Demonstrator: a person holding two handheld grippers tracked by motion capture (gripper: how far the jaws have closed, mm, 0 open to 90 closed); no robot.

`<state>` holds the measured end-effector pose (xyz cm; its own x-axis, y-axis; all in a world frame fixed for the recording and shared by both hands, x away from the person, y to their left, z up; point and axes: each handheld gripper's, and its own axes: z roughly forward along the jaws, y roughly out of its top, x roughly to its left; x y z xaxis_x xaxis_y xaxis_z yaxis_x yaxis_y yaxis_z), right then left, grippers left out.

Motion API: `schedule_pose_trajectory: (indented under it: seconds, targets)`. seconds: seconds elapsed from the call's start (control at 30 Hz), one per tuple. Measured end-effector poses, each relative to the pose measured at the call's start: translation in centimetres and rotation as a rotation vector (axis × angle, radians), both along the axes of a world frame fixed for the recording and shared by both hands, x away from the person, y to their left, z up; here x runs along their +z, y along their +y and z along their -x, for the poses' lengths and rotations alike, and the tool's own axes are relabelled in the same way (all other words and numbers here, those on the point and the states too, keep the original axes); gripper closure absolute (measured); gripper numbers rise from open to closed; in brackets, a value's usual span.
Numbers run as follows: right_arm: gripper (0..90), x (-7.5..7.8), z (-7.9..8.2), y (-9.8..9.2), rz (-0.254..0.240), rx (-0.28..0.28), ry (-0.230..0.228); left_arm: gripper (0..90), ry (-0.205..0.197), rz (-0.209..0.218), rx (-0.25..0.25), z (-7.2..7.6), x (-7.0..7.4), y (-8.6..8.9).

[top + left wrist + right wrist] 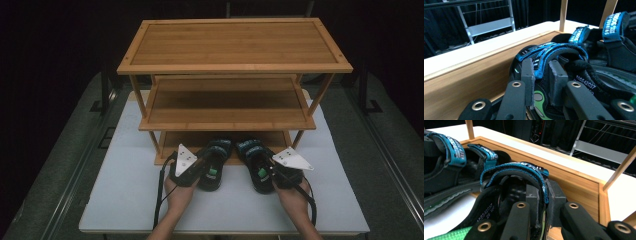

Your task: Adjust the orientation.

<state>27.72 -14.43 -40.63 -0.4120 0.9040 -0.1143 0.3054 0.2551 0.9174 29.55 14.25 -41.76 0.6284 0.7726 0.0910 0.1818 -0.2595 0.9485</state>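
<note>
Gripping status, left gripper point(541, 82): jaws clamped on the heel strap of the left sandal point(214, 165).
Right gripper point(542, 205): jaws clamped on the heel strap of the right sandal point(256, 162).
Sandal position: side by side, toes on the bottom tier of the wooden rack point(235, 67), heels over the white table point(125, 200), at 12 o'clock from the hands.

Both hands forward, jaws clamped

The left gripper point(192, 167) and right gripper point(280, 167) sit side by side at the near edge, each in a hand reaching forward, jaws pinched tight, forearms entering from below.
</note>
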Motion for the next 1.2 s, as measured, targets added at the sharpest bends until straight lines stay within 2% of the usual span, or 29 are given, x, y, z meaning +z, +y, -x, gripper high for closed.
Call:
schedule_pose_trajectory:
  seconds: [0.13, 0.37, 0.5, 0.53, 0.77, 1.03, 1.2]
  targets:
    - [80.9, -0.2, -0.6, 0.3, -0.008, -0.007, 0.001, 76.9, -0.004, -0.014, 0.003, -0.4, -0.3, -0.3]
    - [80.9, -0.8, -1.3, 0.9, -0.004, -0.007, 0.024, 76.8, 0.015, -0.014, 0.012, -1.0, -0.8, -0.3]
    - [80.9, -1.2, -1.6, 1.3, -0.006, -0.004, 0.034, 76.8, 0.037, -0.005, 0.016, -1.4, -1.0, 0.0]
    - [80.9, -1.3, -1.6, 1.4, -0.009, -0.007, 0.038, 76.7, 0.048, 0.009, 0.016, -1.5, -1.0, 0.1]
    - [80.7, -1.5, -1.9, 1.5, -0.005, -0.009, 0.05, 76.0, 0.063, 0.017, -0.001, -1.8, -1.1, 0.1]
    - [75.8, -1.4, -1.9, 1.0, 0.001, -0.007, 0.068, 68.9, 0.085, 0.033, -0.02, -1.8, -1.0, 0.4]
    - [71.2, -1.3, -1.7, 0.8, 0.004, -0.001, 0.075, 64.4, 0.084, 0.019, -0.045, -1.5, -0.8, 0.4]
